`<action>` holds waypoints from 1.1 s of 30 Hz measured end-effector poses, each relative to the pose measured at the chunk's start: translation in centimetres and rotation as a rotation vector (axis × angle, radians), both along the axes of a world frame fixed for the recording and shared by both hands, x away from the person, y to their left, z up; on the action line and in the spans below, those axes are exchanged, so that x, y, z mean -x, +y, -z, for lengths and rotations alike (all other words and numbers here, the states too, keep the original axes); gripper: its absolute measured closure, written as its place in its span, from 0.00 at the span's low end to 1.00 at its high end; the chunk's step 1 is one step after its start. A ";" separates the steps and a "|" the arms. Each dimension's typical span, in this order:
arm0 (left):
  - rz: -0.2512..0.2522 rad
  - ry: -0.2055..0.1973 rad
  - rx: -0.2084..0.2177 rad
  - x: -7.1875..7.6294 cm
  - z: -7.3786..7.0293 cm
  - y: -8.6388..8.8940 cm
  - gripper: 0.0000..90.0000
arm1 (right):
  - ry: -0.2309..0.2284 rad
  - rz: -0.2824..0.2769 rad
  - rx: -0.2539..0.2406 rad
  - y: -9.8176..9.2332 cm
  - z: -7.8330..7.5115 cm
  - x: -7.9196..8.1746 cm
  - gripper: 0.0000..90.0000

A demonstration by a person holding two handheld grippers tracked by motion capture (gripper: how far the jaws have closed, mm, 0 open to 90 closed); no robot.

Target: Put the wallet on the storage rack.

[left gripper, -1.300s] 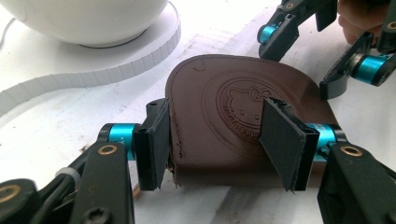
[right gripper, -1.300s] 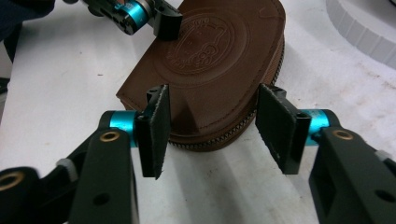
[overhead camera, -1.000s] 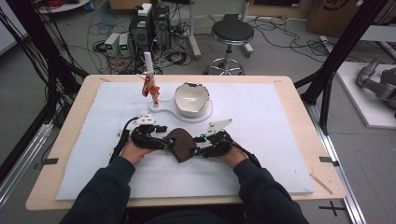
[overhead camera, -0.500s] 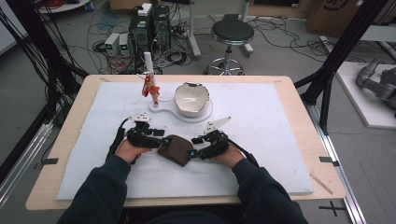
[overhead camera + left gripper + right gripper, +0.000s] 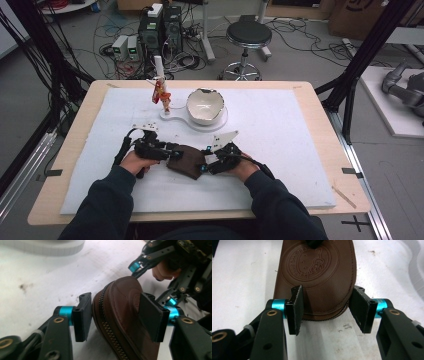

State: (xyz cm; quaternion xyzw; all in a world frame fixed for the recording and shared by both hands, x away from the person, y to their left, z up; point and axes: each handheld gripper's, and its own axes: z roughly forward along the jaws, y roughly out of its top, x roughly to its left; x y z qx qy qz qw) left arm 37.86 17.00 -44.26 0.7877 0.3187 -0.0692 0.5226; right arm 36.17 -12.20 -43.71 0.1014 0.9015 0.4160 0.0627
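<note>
Nearest the person, a flat brown leather zipped pouch (image 5: 186,161) lies on the white padded table cover (image 5: 280,150); the left gripper (image 5: 167,150) has just been closing, its pads pressing the pouch's zipped end; the right gripper (image 5: 205,166) straddles the opposite end, pads not yet pressing; beyond stands a white cracked-eggshell bowl (image 5: 205,106).

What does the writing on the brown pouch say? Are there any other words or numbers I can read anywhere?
Brown pouch: a round stamped emblem with a cartoon face and a ring of small letters around it; the letters are too blurred to read.
Cardboard box on the floor behind the table: a dark mark, cut off and unreadable.
Nothing else carries writing that can be read.
</note>
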 end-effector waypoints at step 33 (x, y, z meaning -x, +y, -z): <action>-0.255 -0.292 0.065 0.6 -2.5 3.0 0.40 | 0.299 0.043 -0.267 -2.9 -1.2 -3.0 0.75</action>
